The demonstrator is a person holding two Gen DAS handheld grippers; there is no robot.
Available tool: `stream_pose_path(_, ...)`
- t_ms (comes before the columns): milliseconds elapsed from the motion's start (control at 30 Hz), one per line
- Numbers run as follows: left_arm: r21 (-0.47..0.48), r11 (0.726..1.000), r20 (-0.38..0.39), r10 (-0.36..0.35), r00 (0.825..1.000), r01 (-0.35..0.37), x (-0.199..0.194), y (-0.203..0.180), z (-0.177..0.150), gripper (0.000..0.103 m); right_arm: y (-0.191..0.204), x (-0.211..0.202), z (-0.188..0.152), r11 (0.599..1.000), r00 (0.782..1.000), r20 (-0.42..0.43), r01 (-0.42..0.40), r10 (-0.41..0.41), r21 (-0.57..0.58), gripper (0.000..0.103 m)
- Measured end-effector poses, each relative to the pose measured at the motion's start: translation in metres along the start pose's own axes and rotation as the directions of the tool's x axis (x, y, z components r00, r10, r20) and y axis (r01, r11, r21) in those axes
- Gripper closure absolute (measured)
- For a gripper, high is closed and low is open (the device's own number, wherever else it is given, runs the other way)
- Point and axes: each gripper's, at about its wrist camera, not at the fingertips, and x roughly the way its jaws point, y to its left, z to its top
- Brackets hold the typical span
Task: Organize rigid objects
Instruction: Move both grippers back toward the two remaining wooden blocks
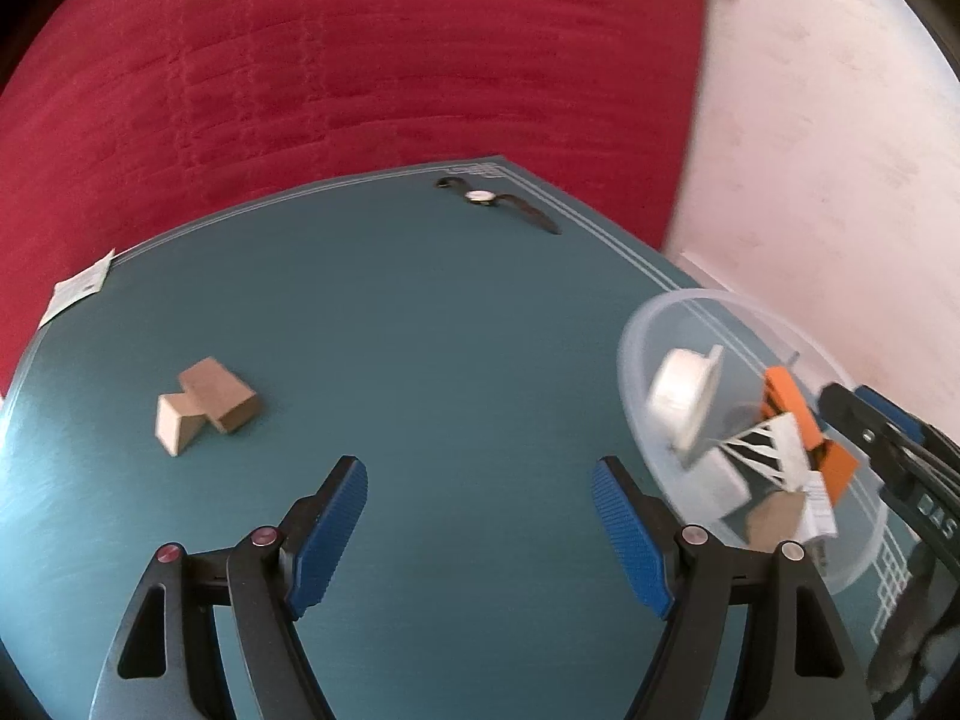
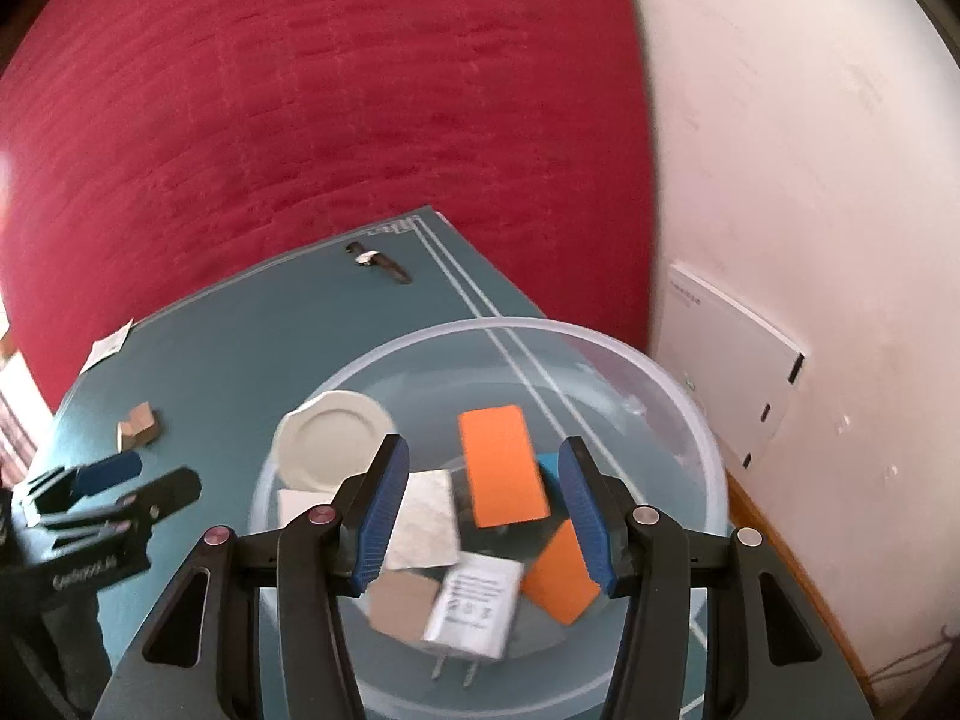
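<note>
A clear plastic bowl (image 2: 672, 396) stands at the right edge of the teal mat (image 1: 450, 330); it also shows in the left wrist view (image 1: 654, 324). It holds a white lid (image 2: 333, 441), two orange blocks (image 2: 501, 468), a white charger (image 2: 474, 612), a wooden piece (image 2: 399, 603) and white pieces. My right gripper (image 2: 483, 516) is open and empty above the bowl. My left gripper (image 1: 480, 534) is open and empty above the mat. Two wooden blocks (image 1: 207, 405) lie left of it. A wristwatch (image 1: 498, 204) lies at the far edge.
A red cloth (image 1: 360, 72) lies beyond the mat. A white wall (image 2: 810, 180) stands to the right, with a white panel (image 2: 738, 366) low on it. A paper tag (image 1: 78, 288) sits at the mat's left corner.
</note>
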Motion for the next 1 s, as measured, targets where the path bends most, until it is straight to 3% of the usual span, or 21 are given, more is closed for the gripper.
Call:
stream_pose_path(433, -0.082, 0.992, 0.002, 0.092, 0.996, -0.091, -0.001, 0.050, 0.004, 0.023, 0.057, -0.007, -0.015, 0.989, 0.996, -0.025, -0.089, 0.087, -0.118, 0.049)
stream_pose_path(900, -0.150, 0.965, -0.050, 0.211, 0.976, -0.216, 0.007, 0.107, -0.007, 0.023, 0.105, -0.003, -0.020, 0.967, 0.982, -0.063, -0.187, 0.179, -0.171, 0.048)
stream_pose_path(1000, -0.169, 0.958, -0.064, 0.224, 0.973, -0.232, 0.008, 0.121, -0.008, 0.016, 0.116, 0.000, -0.023, 0.959, 0.976, -0.085, -0.215, 0.202, -0.185, 0.048)
